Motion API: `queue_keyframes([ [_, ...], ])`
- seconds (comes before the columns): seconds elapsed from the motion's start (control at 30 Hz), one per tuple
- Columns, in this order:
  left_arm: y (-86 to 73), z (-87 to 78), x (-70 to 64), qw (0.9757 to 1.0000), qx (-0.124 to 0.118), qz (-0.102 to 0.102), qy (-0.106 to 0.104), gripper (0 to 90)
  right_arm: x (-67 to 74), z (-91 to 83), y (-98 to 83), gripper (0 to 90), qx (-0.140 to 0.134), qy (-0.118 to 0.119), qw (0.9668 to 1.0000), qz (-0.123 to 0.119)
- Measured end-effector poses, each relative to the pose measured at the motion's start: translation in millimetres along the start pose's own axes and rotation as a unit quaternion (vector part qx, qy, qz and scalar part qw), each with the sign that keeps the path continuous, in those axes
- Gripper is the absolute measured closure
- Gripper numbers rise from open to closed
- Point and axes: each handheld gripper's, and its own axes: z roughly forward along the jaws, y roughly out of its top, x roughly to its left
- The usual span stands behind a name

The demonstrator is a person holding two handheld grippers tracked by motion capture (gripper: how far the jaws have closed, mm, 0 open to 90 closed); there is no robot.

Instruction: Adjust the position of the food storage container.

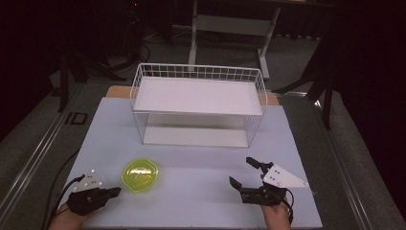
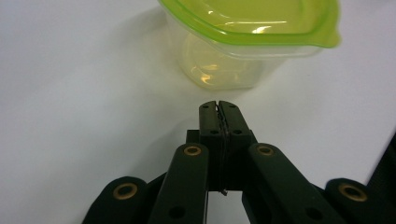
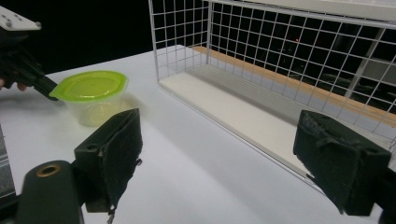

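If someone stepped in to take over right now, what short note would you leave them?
Left gripper: jaws shut on nothing, just short of the lidded green container, not touching it.
Right gripper: jaws wide open, holding nothing, resting near the table's front right.
Container: upright on the table, lid on, in front of the white wire basket shelf.
Done: nothing moved yet, by the look of it.
Left: probably reopen the left jaws to grasp the container.

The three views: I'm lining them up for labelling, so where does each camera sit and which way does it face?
High view: above the near table edge, looking forward and down at the wire shelf rack; both hands enter from below.
Left gripper view: on the left gripper, fingers shut, facing the green-lidded container.
Right gripper view: on the right gripper, fingers apart, facing the rack.
All three share the container.
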Motion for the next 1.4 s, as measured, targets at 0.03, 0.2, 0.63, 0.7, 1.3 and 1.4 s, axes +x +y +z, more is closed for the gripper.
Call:
queue_keyframes([
  [0.03, 2.2, 2.5, 0.7, 1.0, 0.0, -0.002, 0.0, 90.0, -0.2, 0.3, -0.1, 15.4, 0.0, 0.0, 1.0, 0.002],
  [0.2, 11.4, 16.1, 7.5, 0.9999, 0.008, -0.013, -0.003, 90.0, -0.5, 0.5, -0.7, 15.4, 0.001, 0.004, 1.0, 0.004],
  [0.63, 30.8, 37.5, 13.0, 0.9997, 0.02, -0.009, 0.01, 90.0, 1.2, 1.7, -1.3, 15.4, 0.006, 0.01, 0.9999, -0.007],
  [0.7, 28.9, 34.2, 9.9, 0.9996, 0.024, -0.003, 0.01, 90.0, 1.9, 1.1, -1.1, 15.5, 0.005, 0.011, 0.9999, -0.007],
  [1.3, 45.1, 54.3, 4.0, 0.9998, 0.008, -0.016, 0.001, 90.0, 1.0, 2.3, -1.6, 15.5, 0.005, 0.014, 0.9999, -0.004],
  [1.4, 53.7, 64.5, 3.3, 0.9998, 0.009, -0.019, -0.003, 90.0, 1.0, 1.7, -1.5, 15.5, 0.006, 0.015, 0.9999, -0.003],
])
